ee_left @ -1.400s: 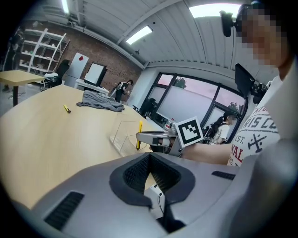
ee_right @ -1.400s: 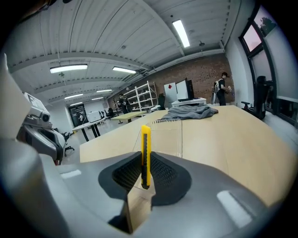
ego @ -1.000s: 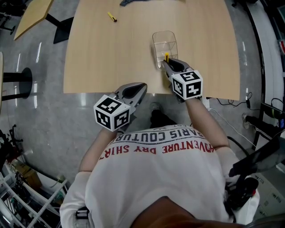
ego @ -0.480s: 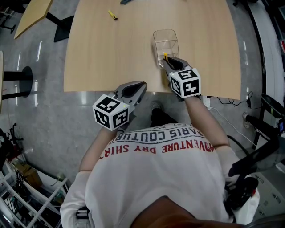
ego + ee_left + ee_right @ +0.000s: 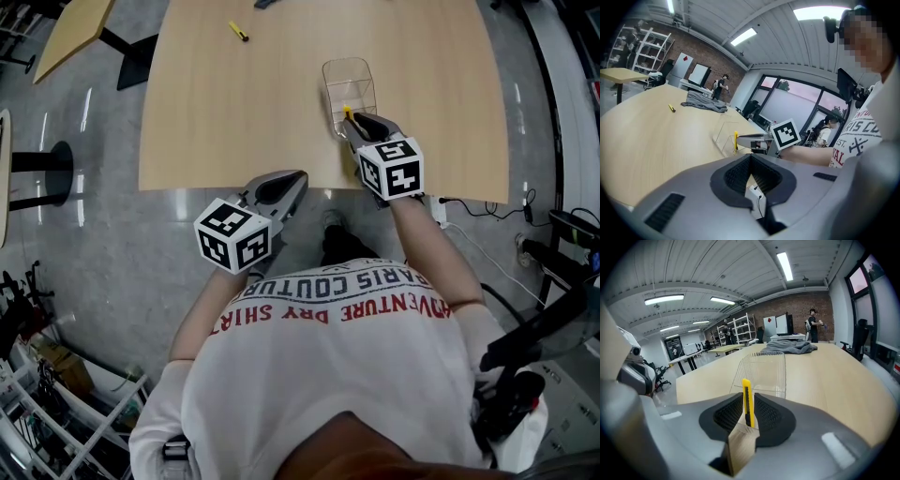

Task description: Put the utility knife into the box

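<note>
My right gripper (image 5: 351, 117) is shut on a yellow utility knife (image 5: 747, 401), which sticks up between the black pads (image 5: 767, 414). The knife's yellow tip (image 5: 347, 112) sits at the near end of the clear plastic box (image 5: 349, 90) on the wooden table (image 5: 244, 103). In the right gripper view the box (image 5: 762, 372) lies just beyond the knife. My left gripper (image 5: 292, 184) hangs at the table's near edge, shut with nothing in it; its view shows the jaws closed (image 5: 751, 169) and the right gripper (image 5: 749, 139) holding the knife by the box (image 5: 725, 136).
A second small yellow tool (image 5: 236, 34) lies at the table's far left. A grey cloth (image 5: 791, 346) lies at the far end. Another table (image 5: 64, 36) and a round base (image 5: 42, 164) stand on the floor to the left; cables (image 5: 487, 214) run on the right.
My right gripper has crept a little forward and right with the knife, toward the box's near end. The left gripper has barely moved.
</note>
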`<state>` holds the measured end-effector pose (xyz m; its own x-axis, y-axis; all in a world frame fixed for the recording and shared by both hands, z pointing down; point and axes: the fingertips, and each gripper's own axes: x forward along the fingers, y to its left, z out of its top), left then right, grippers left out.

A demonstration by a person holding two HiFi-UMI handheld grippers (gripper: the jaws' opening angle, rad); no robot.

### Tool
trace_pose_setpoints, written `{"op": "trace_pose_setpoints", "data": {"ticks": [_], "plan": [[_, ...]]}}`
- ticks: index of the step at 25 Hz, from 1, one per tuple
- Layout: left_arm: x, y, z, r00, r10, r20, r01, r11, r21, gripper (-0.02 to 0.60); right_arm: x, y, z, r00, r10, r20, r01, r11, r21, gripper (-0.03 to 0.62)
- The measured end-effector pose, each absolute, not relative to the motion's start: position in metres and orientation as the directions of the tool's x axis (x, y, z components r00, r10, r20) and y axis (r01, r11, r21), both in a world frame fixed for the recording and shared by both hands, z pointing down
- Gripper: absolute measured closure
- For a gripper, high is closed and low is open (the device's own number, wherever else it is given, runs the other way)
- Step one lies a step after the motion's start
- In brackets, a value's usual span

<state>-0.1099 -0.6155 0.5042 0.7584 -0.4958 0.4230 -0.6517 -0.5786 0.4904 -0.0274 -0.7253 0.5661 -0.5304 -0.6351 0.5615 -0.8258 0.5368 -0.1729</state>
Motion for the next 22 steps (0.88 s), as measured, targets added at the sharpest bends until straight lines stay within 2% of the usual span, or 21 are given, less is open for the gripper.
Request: {"op": "trace_pose_setpoints", "data": {"ticks": [6,8,10,15,22], "plan": [[-0.113,-0.58,0.465,0.767,-0.512,0.388,-0.642,-0.617,0.455,0.578,-0.03,-0.679,0.506,-0.566,-0.661,0.493,-0.805,0.573,-0.155,0.542],[-0.114,-0.556,0.449,0.771,-0.517,0.371,-0.637,-0.635,0.437,0.578,-0.036,-0.64,0.481,-0.612,-0.646,0.457,-0.774,0.609,-0.176,0.551],[-0.114,-0.528,0.435,0.783,-0.515,0.349,-0.622,-0.662,0.417,0.578,-0.043,-0.596,0.459,-0.655,-0.628,0.42,-0.741,0.643,-0.193,0.592],[-0.118,-0.442,0.407,0.819,-0.498,0.287,-0.573,-0.736,0.36,0.578,-0.063,-0.472,0.414,-0.738,-0.567,0.367,-0.662,0.715,-0.225,0.592],[-0.116,-0.348,0.389,0.843,-0.484,0.236,-0.538,-0.758,0.368,0.578,-0.069,-0.343,0.413,-0.756,-0.504,0.417,-0.627,0.74,-0.244,0.592]]}}
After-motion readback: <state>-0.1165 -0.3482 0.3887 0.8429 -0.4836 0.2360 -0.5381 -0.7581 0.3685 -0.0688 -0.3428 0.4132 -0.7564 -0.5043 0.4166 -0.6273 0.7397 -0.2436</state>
